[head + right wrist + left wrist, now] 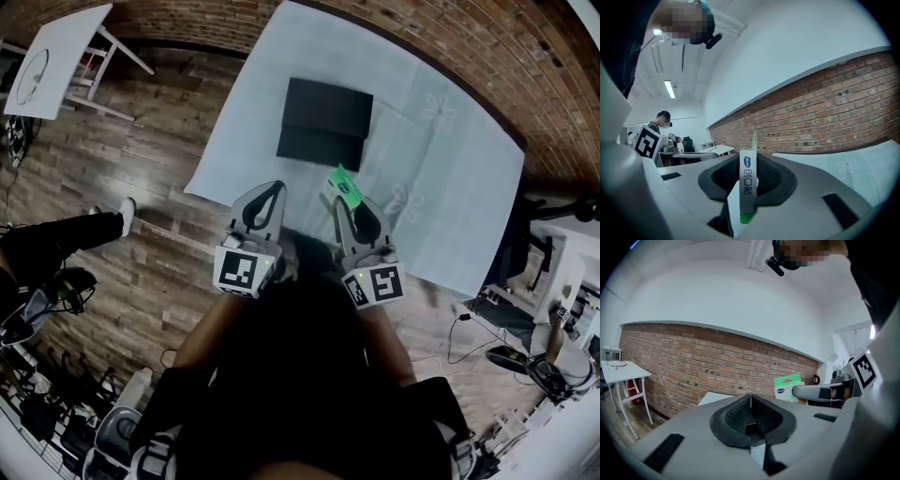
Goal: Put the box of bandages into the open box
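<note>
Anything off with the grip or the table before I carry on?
Nothing stands out. The bandage box sits upright and edge-on, clamped in the right gripper, with no dents showing. The black box lies open on the cloth. The left gripper is shut on nothing.

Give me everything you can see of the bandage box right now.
The bandage box is a slim, cardboard-looking pack, white with a green hang tab on top, a green band at its foot and a blue oval logo over blue print on its narrow side. It stands upright, pinched by its broad faces between the right gripper's pads, with nothing else touching it. In the head view it is held over the near part of the pale-clothed table, short of the open black box.
</note>
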The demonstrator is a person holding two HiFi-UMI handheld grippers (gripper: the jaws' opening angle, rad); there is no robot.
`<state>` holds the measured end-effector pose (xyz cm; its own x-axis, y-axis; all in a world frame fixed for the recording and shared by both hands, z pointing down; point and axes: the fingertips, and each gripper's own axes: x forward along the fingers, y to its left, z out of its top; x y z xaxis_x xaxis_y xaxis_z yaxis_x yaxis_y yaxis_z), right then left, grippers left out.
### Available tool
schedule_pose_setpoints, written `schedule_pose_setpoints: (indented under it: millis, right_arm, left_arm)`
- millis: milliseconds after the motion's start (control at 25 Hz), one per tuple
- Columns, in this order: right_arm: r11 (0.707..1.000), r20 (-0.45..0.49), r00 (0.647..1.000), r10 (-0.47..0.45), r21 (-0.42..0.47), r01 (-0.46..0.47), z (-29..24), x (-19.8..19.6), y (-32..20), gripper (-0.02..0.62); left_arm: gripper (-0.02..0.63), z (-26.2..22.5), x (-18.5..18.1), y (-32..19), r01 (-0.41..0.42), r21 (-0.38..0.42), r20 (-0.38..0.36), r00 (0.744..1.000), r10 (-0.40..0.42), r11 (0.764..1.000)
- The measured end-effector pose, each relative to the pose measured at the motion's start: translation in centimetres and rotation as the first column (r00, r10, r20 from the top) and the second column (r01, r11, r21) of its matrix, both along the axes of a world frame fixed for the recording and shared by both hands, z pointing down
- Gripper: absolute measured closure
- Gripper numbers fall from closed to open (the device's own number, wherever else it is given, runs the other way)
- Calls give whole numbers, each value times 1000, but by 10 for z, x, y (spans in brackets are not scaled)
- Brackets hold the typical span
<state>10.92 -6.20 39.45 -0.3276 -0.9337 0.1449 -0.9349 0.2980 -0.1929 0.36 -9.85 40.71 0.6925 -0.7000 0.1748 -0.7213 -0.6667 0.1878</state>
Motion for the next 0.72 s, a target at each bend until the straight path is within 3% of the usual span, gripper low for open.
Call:
schedule_pose_setpoints:
  millis: [320,720]
  right_arm:
    - [998,-13,999,-40,-50,40,29,11,-25,491]
    - [993,-115,988,-104,-73,96,71,17,-55,491]
  left_arm:
    - [572,18,16,-19,19,-36,6,1000,-19,999]
    - [572,33,27,-38,55,-60,-2,998,-55,997]
